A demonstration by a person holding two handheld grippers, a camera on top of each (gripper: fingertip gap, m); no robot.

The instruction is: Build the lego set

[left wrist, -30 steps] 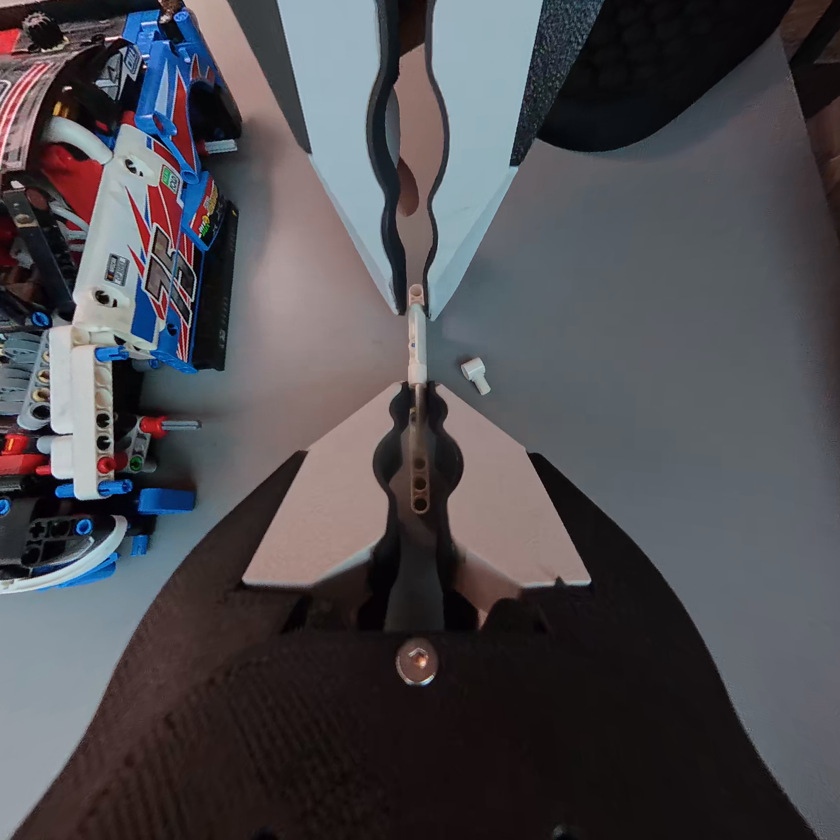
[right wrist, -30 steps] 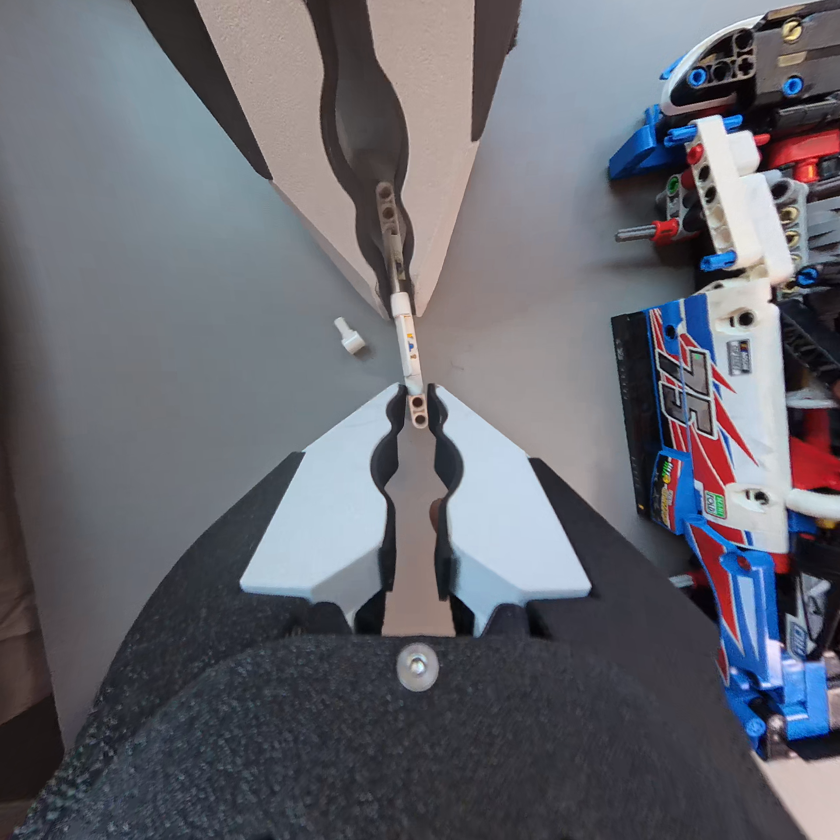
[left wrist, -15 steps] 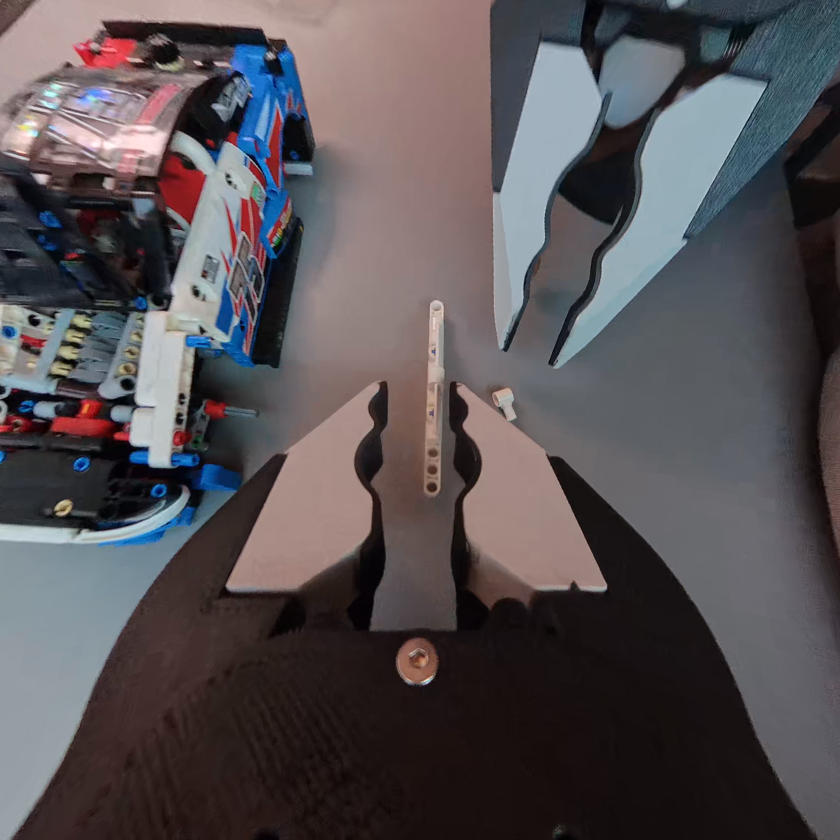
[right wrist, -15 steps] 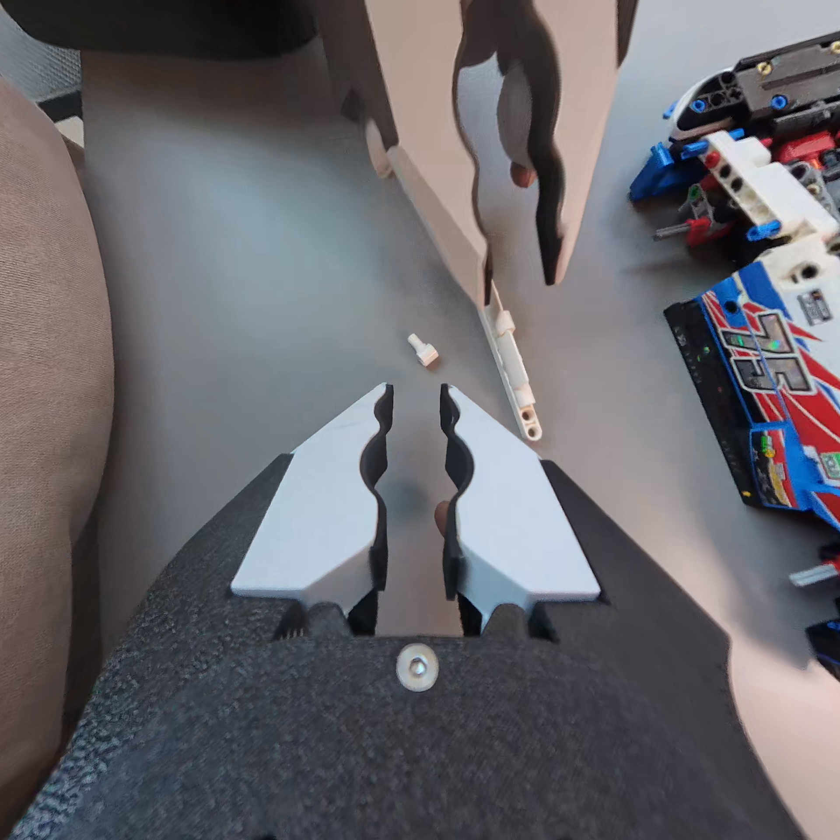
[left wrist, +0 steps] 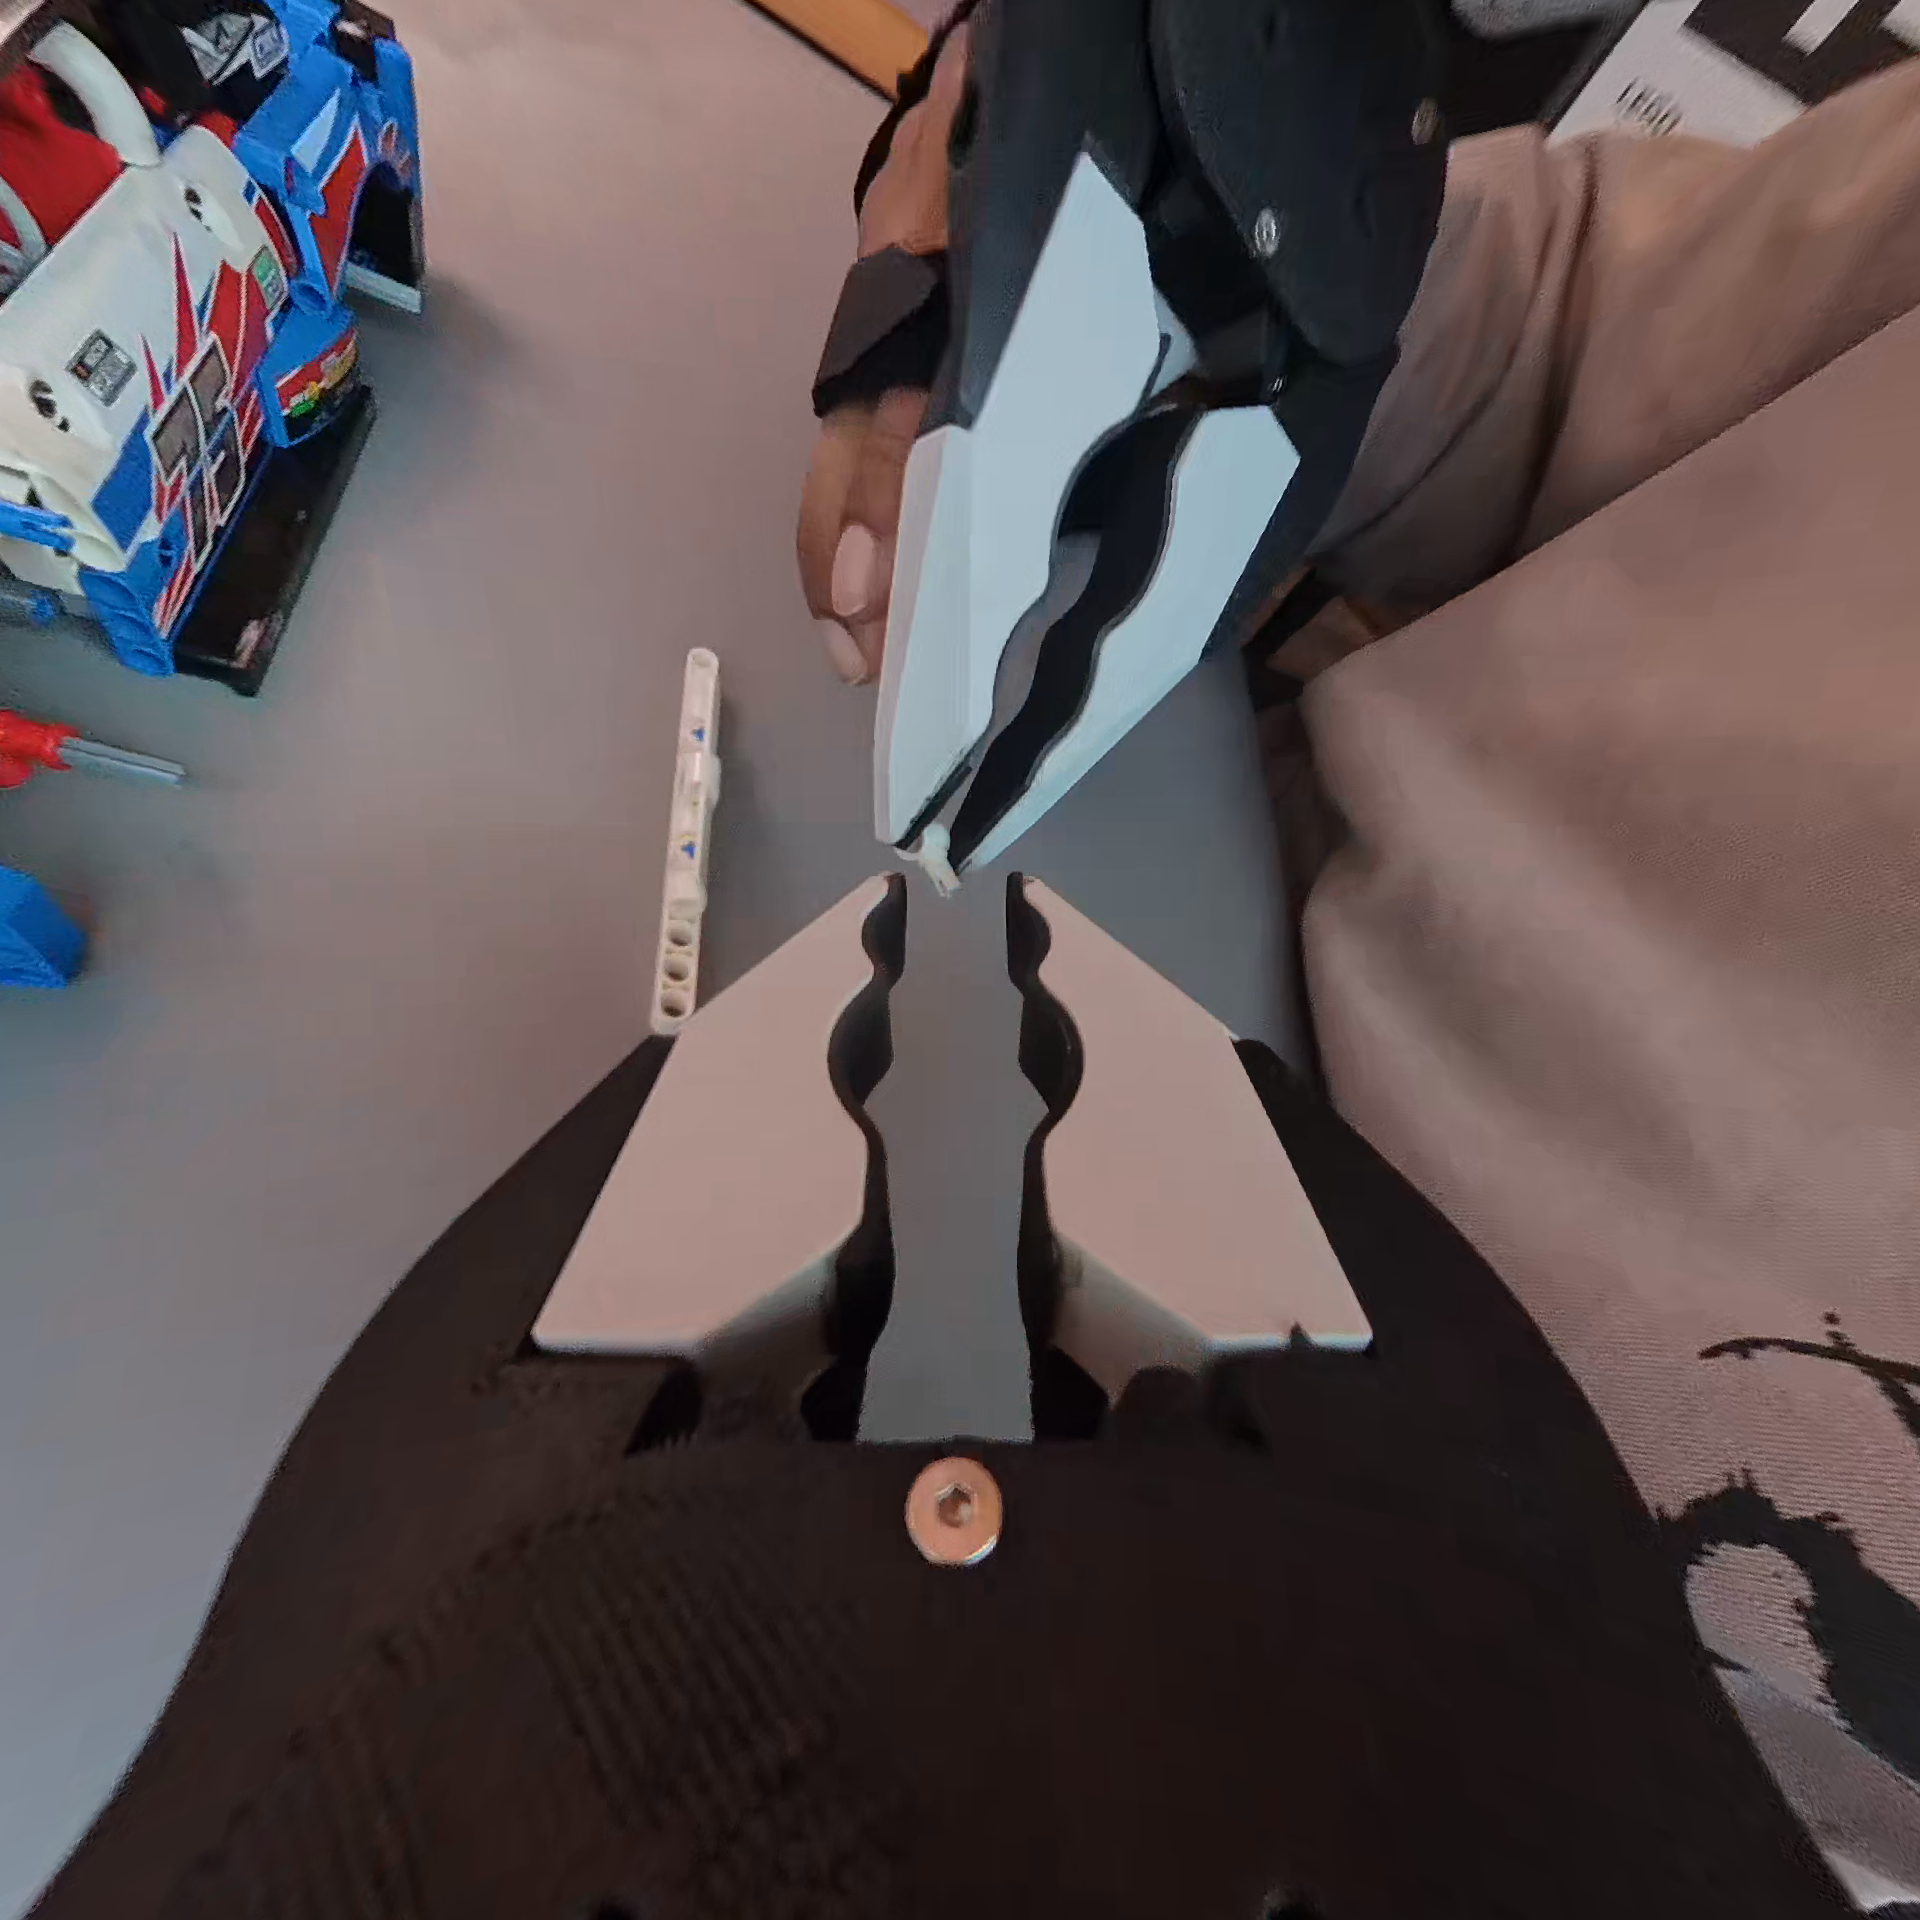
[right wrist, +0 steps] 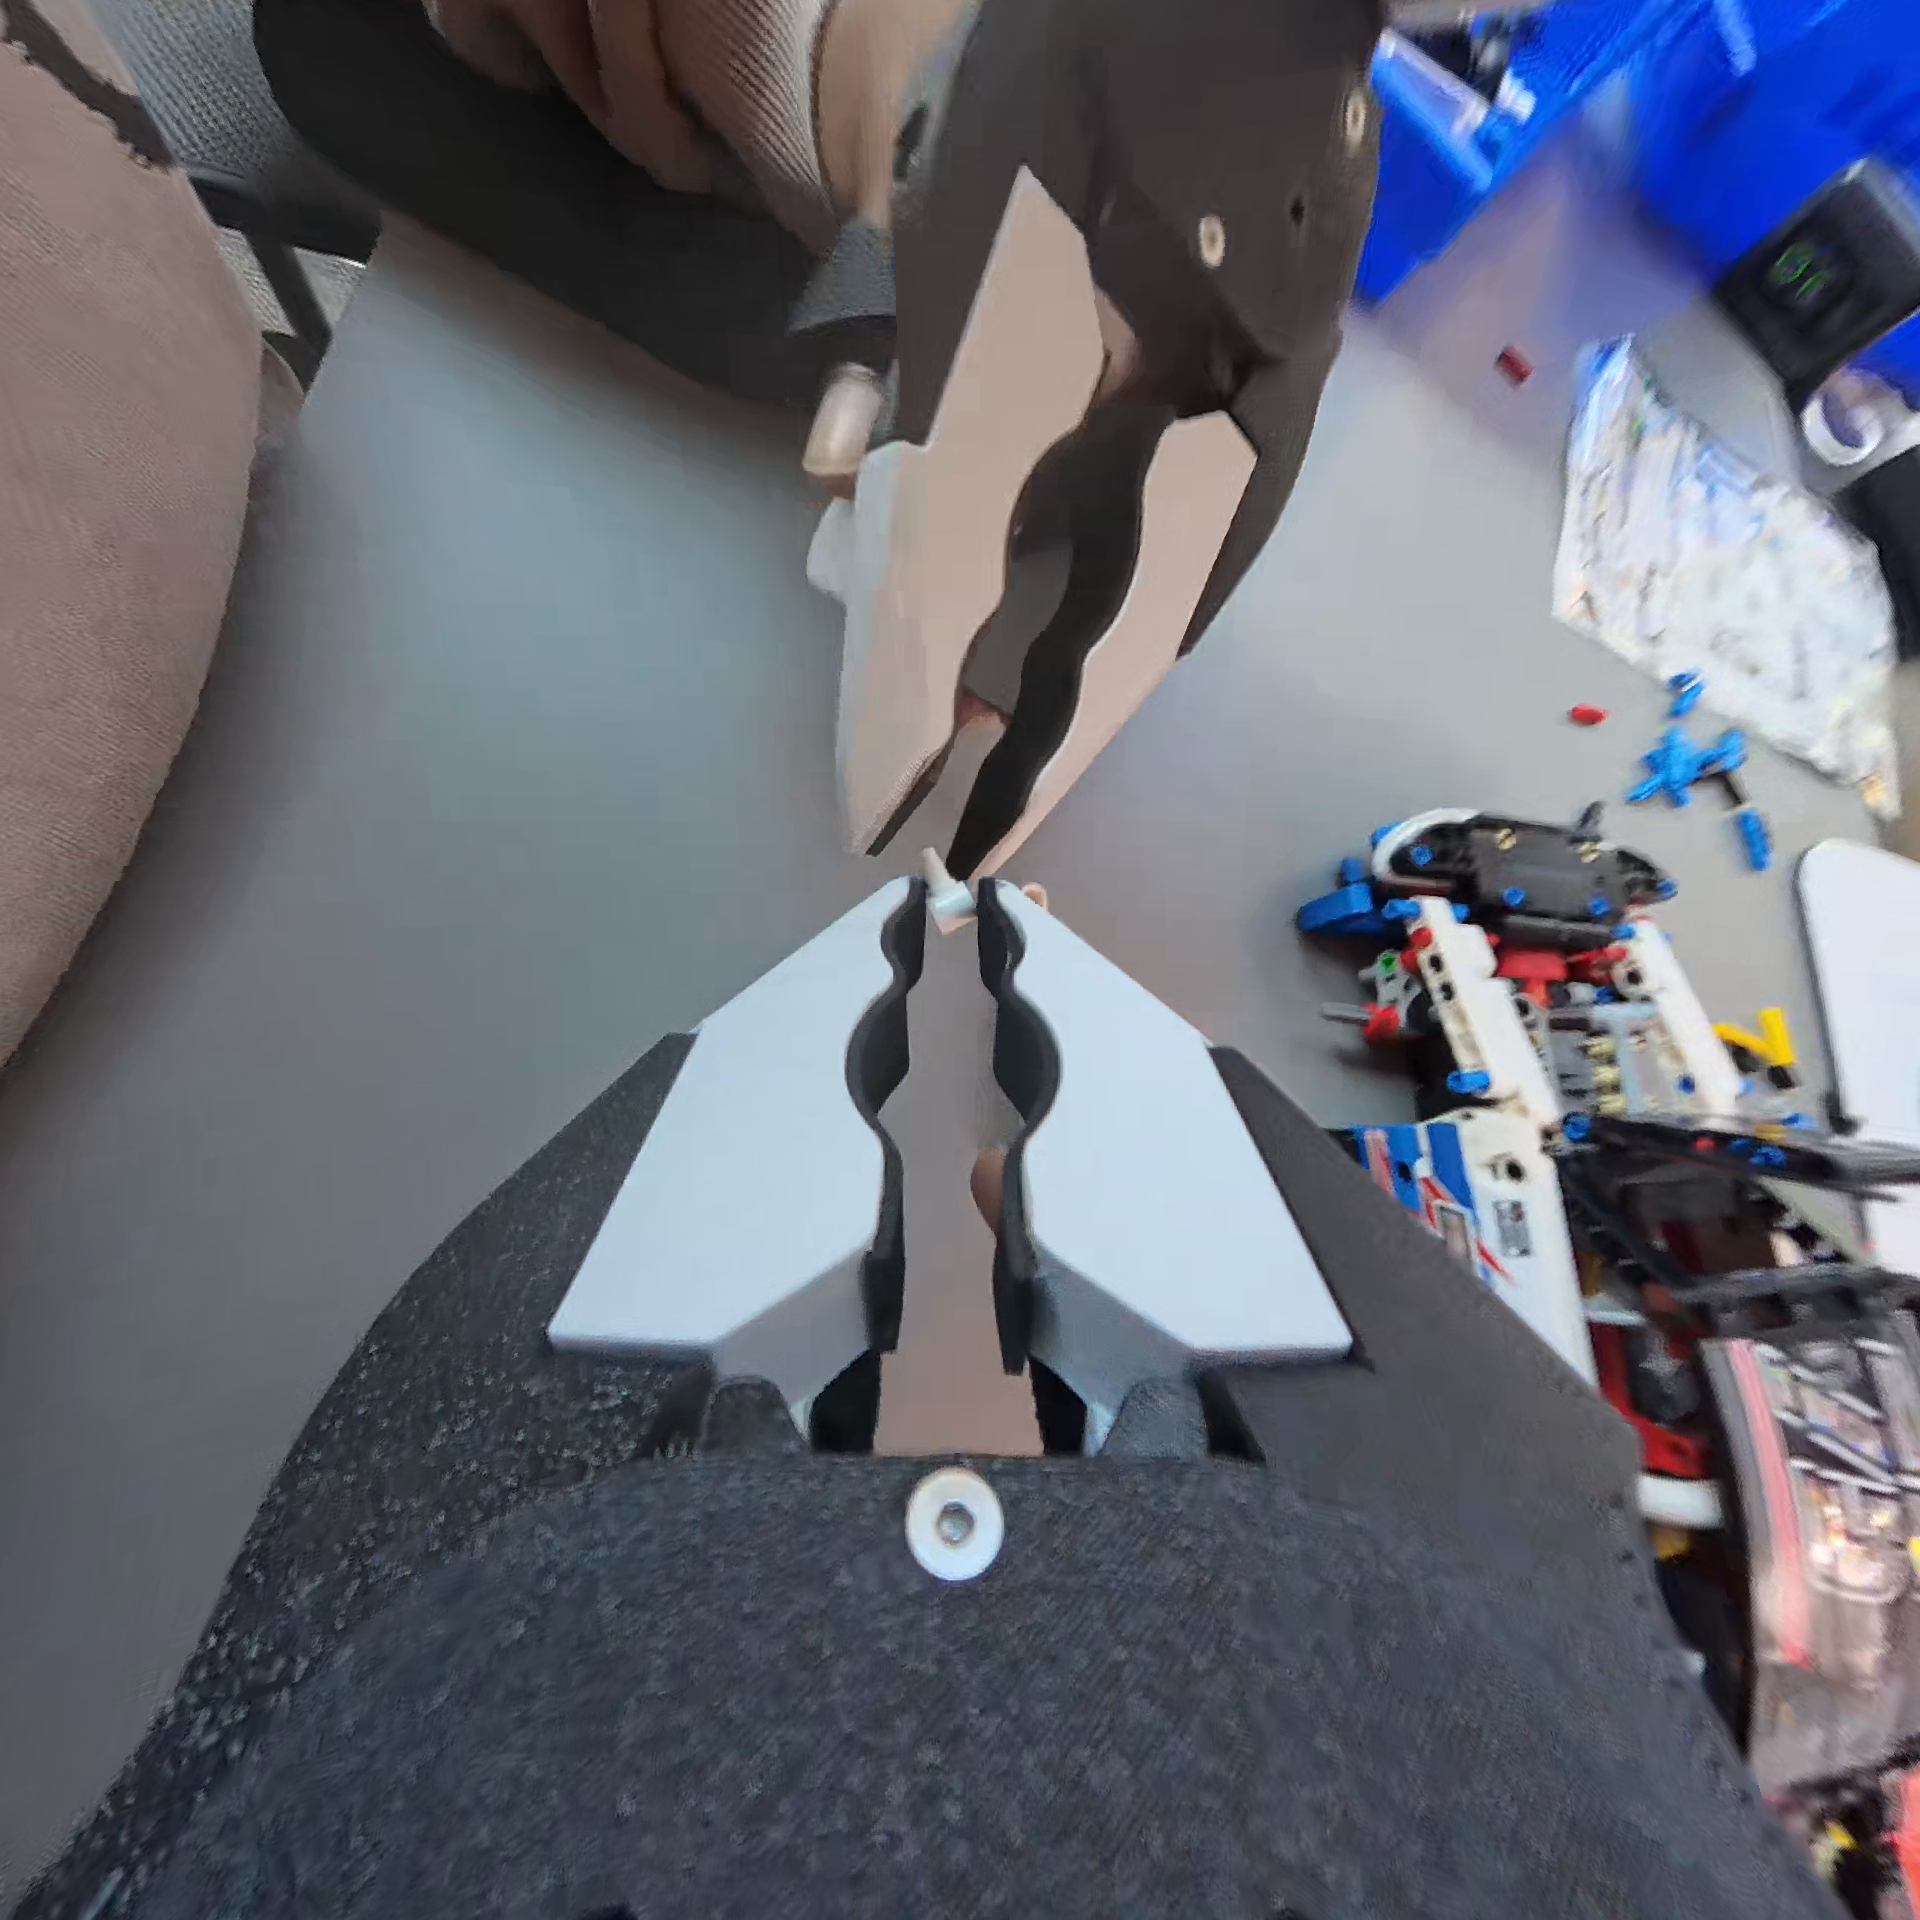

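A long white beam (left wrist: pixel 686 831) lies flat on the grey table (left wrist: pixel 468 1039), just left of my left gripper (left wrist: pixel 954 883), which is open and empty. My right gripper (right wrist: pixel 949 891) is shut on a small white pin (right wrist: pixel 948 900) and holds it at its tips. In the left wrist view the right gripper (left wrist: pixel 935 847) comes in from above, with the pin (left wrist: pixel 940 864) right in front of the left gripper's tips. The part-built blue, white and red lego car (left wrist: pixel 187 416) stands at the far left; in the right wrist view the car (right wrist: pixel 1507 1039) is on the right.
A person's torso in tan cloth (left wrist: pixel 1610 935) fills the right side, and a hand (left wrist: pixel 852 540) holds the right gripper. A red pin with an axle (left wrist: pixel 62 748) lies by the car. Loose blue pieces (right wrist: pixel 1683 769) and a printed sheet (right wrist: pixel 1714 582) lie beyond the car. The tips of both grippers are at nearly the same place.
Both grippers let go of the white beam, which now lies on the table. My right gripper closed on the small white pin and lifted it. My left gripper opened and shifted right.
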